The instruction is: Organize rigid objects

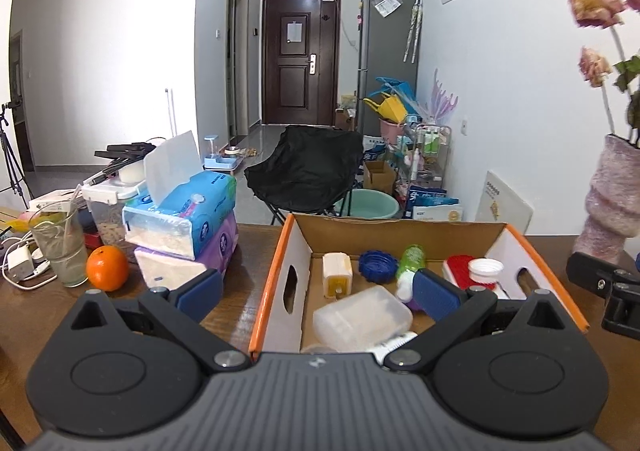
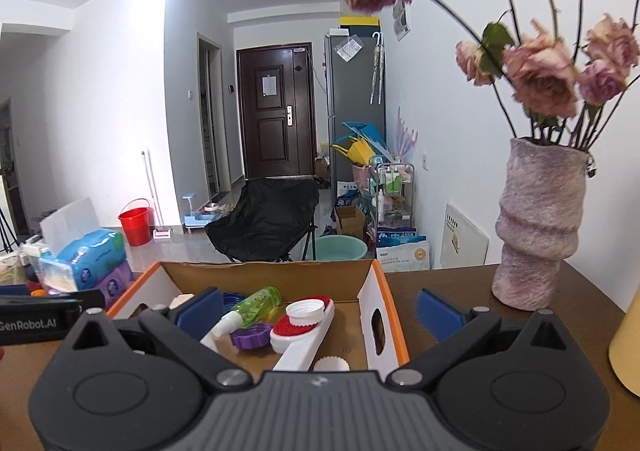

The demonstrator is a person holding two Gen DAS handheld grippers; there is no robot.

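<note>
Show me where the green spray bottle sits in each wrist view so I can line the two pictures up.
Left wrist: the green spray bottle lies toward the back of the cardboard box, right of the blue lid.
Right wrist: it lies left of centre in the box, pointing up-right, above the purple lid.
Shared landmark: the white cap on the red-and-white brush.

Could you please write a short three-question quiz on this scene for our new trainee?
1. True or false: the left gripper is shut on the orange.
2. Which lies inside the cardboard box? A) green spray bottle B) drinking glass C) tissue packs
3. Fill in: the dried roses stand in a pink ____.

Key: 1 false, both grippers are open and empty, the right gripper too; 2 A; 3 vase.
</note>
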